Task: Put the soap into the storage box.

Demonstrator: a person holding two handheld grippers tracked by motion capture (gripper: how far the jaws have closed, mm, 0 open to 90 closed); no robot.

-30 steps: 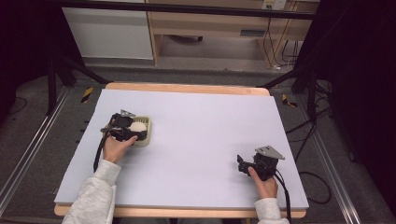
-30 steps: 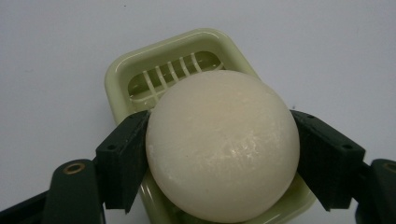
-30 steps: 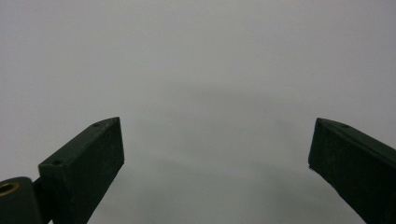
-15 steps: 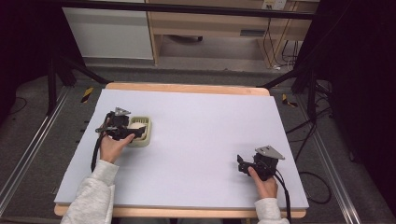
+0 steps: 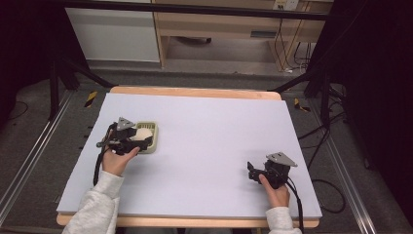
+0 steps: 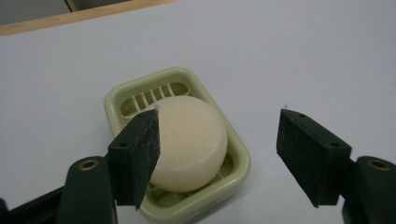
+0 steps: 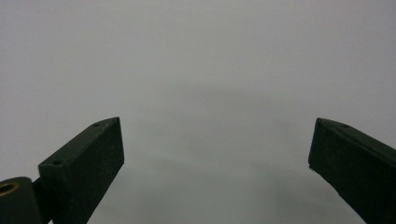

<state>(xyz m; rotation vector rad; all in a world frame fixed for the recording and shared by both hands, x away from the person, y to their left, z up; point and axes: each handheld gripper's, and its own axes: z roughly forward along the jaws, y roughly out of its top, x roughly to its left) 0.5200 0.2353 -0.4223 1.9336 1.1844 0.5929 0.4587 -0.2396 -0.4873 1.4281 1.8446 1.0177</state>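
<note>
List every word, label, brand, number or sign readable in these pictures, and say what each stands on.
None can be read.
Round soap: no stamp or brand visible on its smooth top.
Green soap dish: no lettering visible.
Left gripper and right gripper: plain black fingers, no marking.
White label on the shelf beyond the table: too small and blurred to read.

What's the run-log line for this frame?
left gripper: open over soap | soap: in dish | right gripper: open, over bare table

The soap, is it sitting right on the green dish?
Touching. In the left gripper view the round soap lies in the green soap dish, its underside resting on the slatted bottom with no gap.
</note>
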